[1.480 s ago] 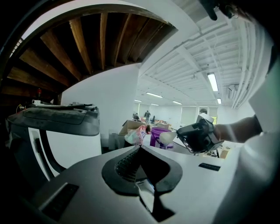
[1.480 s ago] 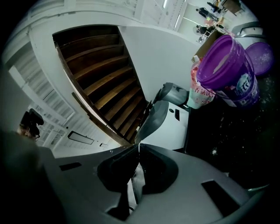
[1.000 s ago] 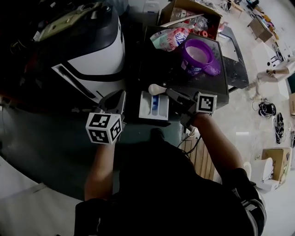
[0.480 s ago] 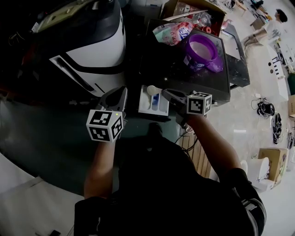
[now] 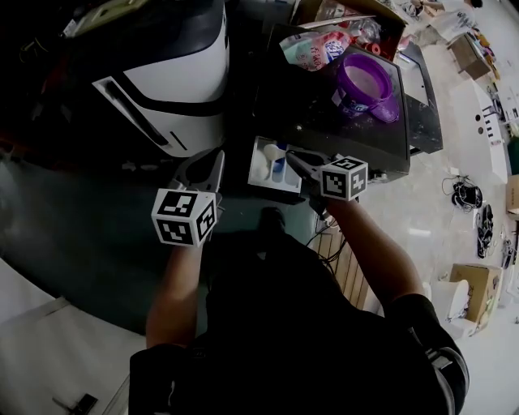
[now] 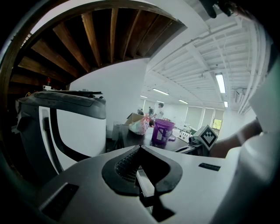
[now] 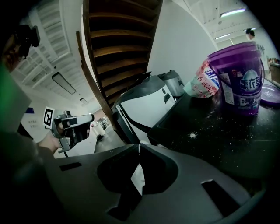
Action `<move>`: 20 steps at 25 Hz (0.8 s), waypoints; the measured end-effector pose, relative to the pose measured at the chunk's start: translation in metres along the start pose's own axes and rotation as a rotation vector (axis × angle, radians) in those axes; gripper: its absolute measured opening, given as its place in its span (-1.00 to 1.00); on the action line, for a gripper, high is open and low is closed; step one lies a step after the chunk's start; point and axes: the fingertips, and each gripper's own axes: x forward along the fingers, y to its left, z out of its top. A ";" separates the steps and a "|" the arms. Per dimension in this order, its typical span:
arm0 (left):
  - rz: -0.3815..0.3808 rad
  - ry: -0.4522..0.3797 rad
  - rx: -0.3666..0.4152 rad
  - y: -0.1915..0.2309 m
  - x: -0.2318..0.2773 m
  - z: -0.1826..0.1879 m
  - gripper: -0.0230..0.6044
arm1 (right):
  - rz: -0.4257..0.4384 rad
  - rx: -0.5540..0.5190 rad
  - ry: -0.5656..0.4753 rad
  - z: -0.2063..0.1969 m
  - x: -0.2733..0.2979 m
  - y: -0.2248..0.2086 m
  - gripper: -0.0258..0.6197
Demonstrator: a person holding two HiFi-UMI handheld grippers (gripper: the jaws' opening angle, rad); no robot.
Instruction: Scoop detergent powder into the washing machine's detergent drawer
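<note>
The white detergent drawer (image 5: 261, 172), with a blue insert, stands pulled out of the black washing machine (image 5: 340, 134). My right gripper (image 5: 292, 160) is shut on the handle of a white scoop (image 5: 274, 151), whose bowl hangs over the drawer. In the right gripper view the jaws (image 7: 139, 144) meet at the tips and the bowl is hidden. My left gripper (image 5: 212, 162) hovers just left of the drawer, shut (image 6: 139, 147) with nothing in it. The open purple detergent bucket (image 5: 369, 81) (image 7: 239, 78) (image 6: 162, 131) stands on the machine's top.
A detergent bag (image 5: 312, 49) (image 7: 203, 85) lies behind the bucket, its purple lid (image 7: 270, 92) beside it. A white and black appliance (image 5: 182, 81) (image 6: 70, 127) stands left of the washing machine. A cardboard box (image 5: 340, 12) sits at the back. Spilled powder (image 7: 191, 135) dots the top.
The right gripper has carried the scoop from the drawer's back edge to over the drawer. The left gripper has stayed beside the drawer. The head view has shifted a little.
</note>
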 end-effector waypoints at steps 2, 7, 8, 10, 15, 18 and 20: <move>0.004 -0.002 -0.003 0.001 -0.004 -0.002 -0.90 | -0.016 -0.041 0.017 -0.003 0.002 0.002 -0.86; 0.009 -0.006 -0.010 0.002 -0.013 -0.006 -0.90 | -0.064 -0.177 0.068 -0.009 0.010 0.004 -0.86; 0.010 -0.007 -0.010 0.002 -0.014 -0.006 -0.90 | -0.073 -0.203 0.075 -0.009 0.012 0.004 -0.86; 0.011 -0.008 -0.012 0.003 -0.017 -0.008 -0.90 | -0.089 -0.248 0.089 -0.009 0.015 0.007 -0.86; 0.014 -0.016 -0.017 0.006 -0.020 -0.007 -0.90 | -0.121 -0.342 0.124 -0.012 0.023 0.010 -0.86; 0.015 -0.021 -0.018 0.008 -0.021 -0.006 -0.90 | -0.137 -0.404 0.146 -0.015 0.027 0.008 -0.86; 0.015 -0.022 -0.018 0.010 -0.021 -0.006 -0.90 | -0.151 -0.445 0.161 -0.015 0.029 0.009 -0.86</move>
